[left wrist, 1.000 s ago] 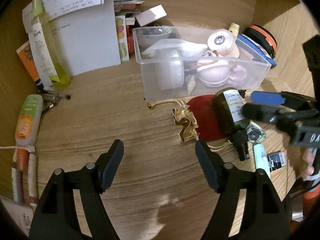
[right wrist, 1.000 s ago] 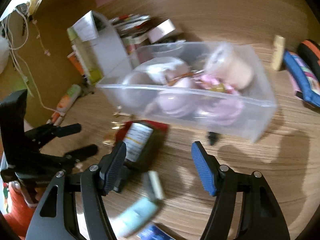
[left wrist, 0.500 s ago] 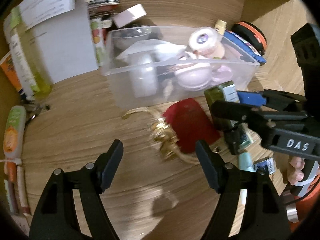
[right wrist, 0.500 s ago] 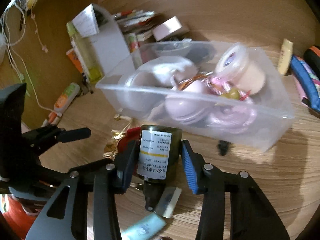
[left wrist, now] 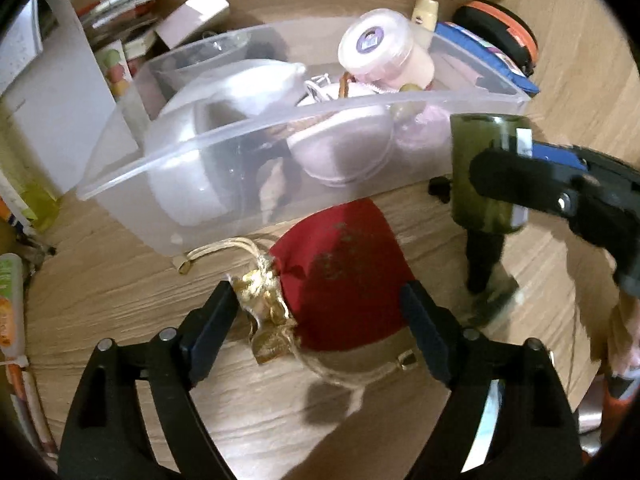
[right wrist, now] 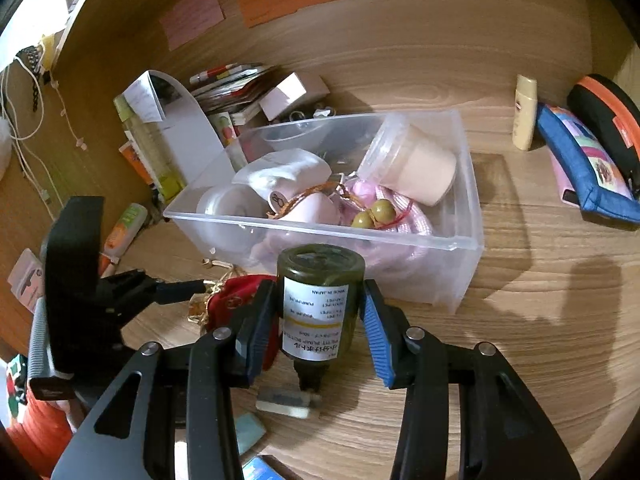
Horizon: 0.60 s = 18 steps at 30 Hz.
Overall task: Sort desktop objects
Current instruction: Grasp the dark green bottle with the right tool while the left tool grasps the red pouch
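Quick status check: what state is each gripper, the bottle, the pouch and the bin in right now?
Right gripper: shut on the bottle.
Dark green glass pump bottle: held, lifted, pump end down.
Left gripper: open, straddling the pouch.
Red drawstring pouch: lying on the desk, tied.
Clear plastic bin: open-topped, crowded.

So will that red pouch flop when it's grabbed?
Probably. The red pouch looks like soft cloth, gathered at a gold drawstring neck, so it should sag and squash. Its loose cords may trail. The left gripper straddles it, open.

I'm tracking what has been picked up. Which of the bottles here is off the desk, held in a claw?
The dark green pump bottle, clamped in the right claw. The small cream bottle stands on the desk by the blue pouch.
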{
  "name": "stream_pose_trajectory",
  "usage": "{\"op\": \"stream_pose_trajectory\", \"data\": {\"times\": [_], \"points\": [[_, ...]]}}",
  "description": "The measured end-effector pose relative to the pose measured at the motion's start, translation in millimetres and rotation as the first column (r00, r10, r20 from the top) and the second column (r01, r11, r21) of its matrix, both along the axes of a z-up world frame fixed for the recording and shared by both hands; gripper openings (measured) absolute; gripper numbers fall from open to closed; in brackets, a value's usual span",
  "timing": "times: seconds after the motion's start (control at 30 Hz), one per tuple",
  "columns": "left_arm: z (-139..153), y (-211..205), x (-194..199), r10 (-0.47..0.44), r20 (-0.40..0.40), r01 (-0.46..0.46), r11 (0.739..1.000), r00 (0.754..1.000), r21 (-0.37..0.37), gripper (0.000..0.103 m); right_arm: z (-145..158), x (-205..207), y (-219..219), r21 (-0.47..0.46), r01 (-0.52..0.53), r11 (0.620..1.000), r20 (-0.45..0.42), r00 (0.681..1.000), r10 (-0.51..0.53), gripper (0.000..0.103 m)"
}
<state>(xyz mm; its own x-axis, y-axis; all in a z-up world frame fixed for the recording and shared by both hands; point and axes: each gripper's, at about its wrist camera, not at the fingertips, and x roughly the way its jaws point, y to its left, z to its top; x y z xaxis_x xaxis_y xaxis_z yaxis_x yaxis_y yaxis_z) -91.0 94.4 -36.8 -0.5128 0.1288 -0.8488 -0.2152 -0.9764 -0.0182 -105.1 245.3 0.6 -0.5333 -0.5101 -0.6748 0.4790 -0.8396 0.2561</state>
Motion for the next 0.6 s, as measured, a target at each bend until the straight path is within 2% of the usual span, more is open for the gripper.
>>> {"op": "stream_pose_trajectory", "data": {"times": [0.23, 0.3, 0.43, 0.5, 0.6], "points": [[-1.6, 5.2, -7.4, 0.028, -0.021, -0.028, 1.0, 0.999, -0.001, 0.09, -10.0, -3.0, -2.4, 0.011, -0.015, 1.0, 0.014, 1.0, 0.015, 0.039], [-0.8, 7.9, -6.2, 0.011, -0.041, -0.01, 1.0, 0.999, 0.005, 0.075, -11.8, -3.4, -3.2, 0.01, -0.018, 1.0, 0.013, 1.0, 0.017, 0.039], [2.2, 7.9, -2.8, -0.001, -0.061, 0.002, 1.0, 0.998, 0.011, 0.052, -8.9, -3.1, -2.0, -0.01, -0.009, 1.0, -0.004, 1.0, 0.009, 0.039], [4.0, 5.5, -0.4, -0.004, -0.065, 0.005, 1.0, 0.998, 0.019, 0.034, -6.1, -2.4, -0.1, -0.024, -0.005, 1.0, -0.008, 1.0, 0.005, 0.039], [5.0, 3.6, 4.4, 0.002, -0.078, -0.001, 1.0, 0.997, 0.019, 0.026, -2.2, -1.0, 1.5, -0.04, 0.004, 0.999, -0.016, 1.0, -0.005, 0.039]]}}
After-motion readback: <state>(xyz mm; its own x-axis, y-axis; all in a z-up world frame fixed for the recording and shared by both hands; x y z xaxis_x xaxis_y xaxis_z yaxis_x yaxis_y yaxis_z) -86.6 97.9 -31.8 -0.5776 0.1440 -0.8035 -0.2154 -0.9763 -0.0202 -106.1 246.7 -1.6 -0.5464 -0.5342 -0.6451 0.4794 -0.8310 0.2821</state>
